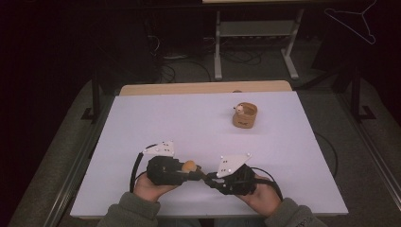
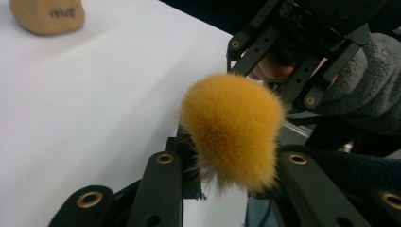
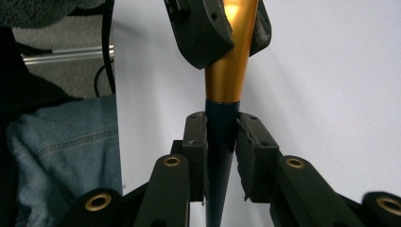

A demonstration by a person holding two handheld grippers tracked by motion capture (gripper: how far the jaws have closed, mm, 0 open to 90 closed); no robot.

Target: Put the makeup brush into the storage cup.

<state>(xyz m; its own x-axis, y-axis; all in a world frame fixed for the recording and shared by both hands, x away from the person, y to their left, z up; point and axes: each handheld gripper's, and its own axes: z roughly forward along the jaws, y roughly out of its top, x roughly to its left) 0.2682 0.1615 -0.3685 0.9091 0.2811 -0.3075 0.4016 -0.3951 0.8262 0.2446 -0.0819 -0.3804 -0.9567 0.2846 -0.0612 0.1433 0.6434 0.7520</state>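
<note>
- Orange bristles of a makeup brush [image 2: 232,130] were seen puffed above the left gripper [image 1: 191,172], whose jaws were clamped on its gold ferrule [image 3: 230,71].
- Its dark handle [image 3: 221,142] was pinched by the closed right gripper [image 1: 211,180], so the brush was held between both, low over the white table [image 1: 189,123] near its front edge.
- For a clean handover, one grip would best be kept firm until the other was released.
- A tan cup [image 1: 245,115] was seen well apart.
</note>
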